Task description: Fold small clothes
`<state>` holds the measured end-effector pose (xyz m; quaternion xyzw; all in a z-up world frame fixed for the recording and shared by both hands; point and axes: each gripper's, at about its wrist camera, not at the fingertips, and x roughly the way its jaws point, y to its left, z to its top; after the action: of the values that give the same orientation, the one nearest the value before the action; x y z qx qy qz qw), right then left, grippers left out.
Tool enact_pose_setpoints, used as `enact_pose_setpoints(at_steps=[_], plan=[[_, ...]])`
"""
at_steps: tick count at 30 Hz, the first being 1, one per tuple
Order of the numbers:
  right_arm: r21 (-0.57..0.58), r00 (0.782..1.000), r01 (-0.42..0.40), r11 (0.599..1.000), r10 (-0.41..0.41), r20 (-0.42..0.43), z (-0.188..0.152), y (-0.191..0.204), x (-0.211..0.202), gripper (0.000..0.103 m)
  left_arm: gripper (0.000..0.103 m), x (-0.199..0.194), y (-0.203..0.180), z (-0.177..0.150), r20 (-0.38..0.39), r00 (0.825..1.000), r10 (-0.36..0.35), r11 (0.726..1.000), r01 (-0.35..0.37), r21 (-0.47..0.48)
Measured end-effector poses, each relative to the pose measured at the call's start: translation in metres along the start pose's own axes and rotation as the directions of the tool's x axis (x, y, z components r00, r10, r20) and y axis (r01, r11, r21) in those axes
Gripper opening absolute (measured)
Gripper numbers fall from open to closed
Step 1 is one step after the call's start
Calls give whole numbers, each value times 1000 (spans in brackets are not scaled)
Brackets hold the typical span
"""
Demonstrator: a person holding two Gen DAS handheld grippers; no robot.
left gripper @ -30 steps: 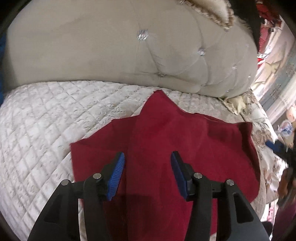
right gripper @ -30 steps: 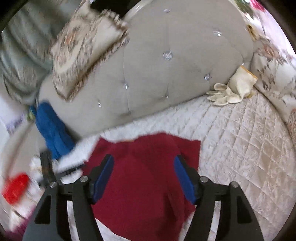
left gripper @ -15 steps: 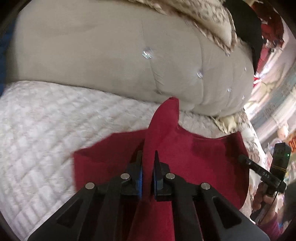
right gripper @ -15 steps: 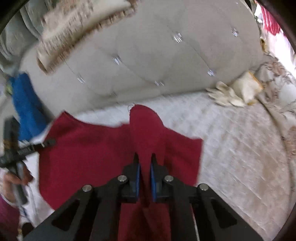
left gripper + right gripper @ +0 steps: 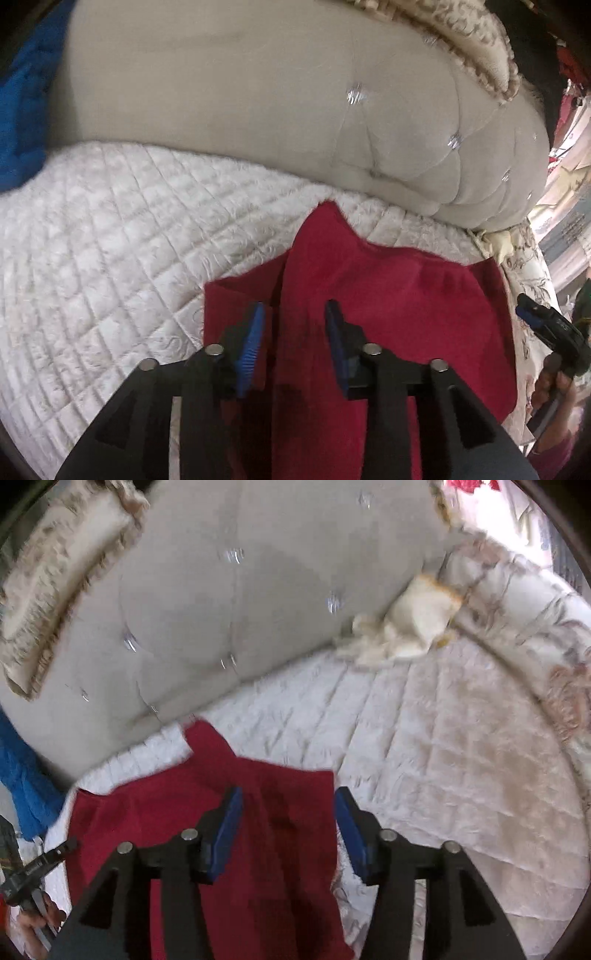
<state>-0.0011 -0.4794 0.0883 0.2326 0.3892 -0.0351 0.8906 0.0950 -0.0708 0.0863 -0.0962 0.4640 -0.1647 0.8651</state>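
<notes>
A red cloth (image 5: 388, 314) lies spread on the white quilted cover (image 5: 110, 258) of a bed or sofa, close to the beige tufted backrest (image 5: 240, 110). One corner of it points up toward the backrest, and a fold ridge runs down its middle.

In the left wrist view the left gripper (image 5: 293, 314) hangs over the near part of the cloth with its blue-padded jaws apart and the raised fold of cloth lying between them; whether the pads touch the fabric cannot be told. This view alone shows the cloth's far right edge, where the right gripper (image 5: 524, 304) appears as a dark shape with a blue tip, held in the person's hand (image 5: 554, 380). A blue fabric (image 5: 22, 110) sits at the far left against the backrest.

The right wrist view shows the right gripper (image 5: 288, 801) also spread wide, one finger over the cloth (image 5: 184, 812) and the other over bare quilt just past its right edge. Only here do a pale glove (image 5: 406, 631) at the foot of the backrest, a floral cushion (image 5: 535, 627) beyond it and a fringed pillow (image 5: 55, 579) on top of the backrest come into sight. At the lower left the left gripper's (image 5: 33, 867) dark frame shows, blurred, beside the cloth's left edge
</notes>
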Motion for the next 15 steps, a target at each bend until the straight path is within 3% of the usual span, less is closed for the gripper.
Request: enact_pose_setpoints(at_steps=[4, 7, 10, 12, 15], plan=[[-190, 991, -132, 973, 126, -41, -5, 49, 6, 55, 20, -4, -7, -8, 23, 998, 52, 998, -53, 32], [-220, 998, -56, 974, 46, -49, -7, 64, 39, 54, 20, 17, -3, -16, -28, 992, 124, 992, -123, 37], [-178, 995, 79, 981, -89, -49, -2, 50, 77, 46, 22, 29, 5, -22, -26, 994, 109, 994, -109, 13], [-119, 995, 66, 991, -74, -63, 2, 38, 86, 43, 24, 30, 8, -23, -18, 995, 99, 995, -99, 11], [-123, 996, 55, 991, -63, -60, 0, 42, 66, 44, 24, 26, 12, -22, -18, 997, 81, 997, -81, 2]])
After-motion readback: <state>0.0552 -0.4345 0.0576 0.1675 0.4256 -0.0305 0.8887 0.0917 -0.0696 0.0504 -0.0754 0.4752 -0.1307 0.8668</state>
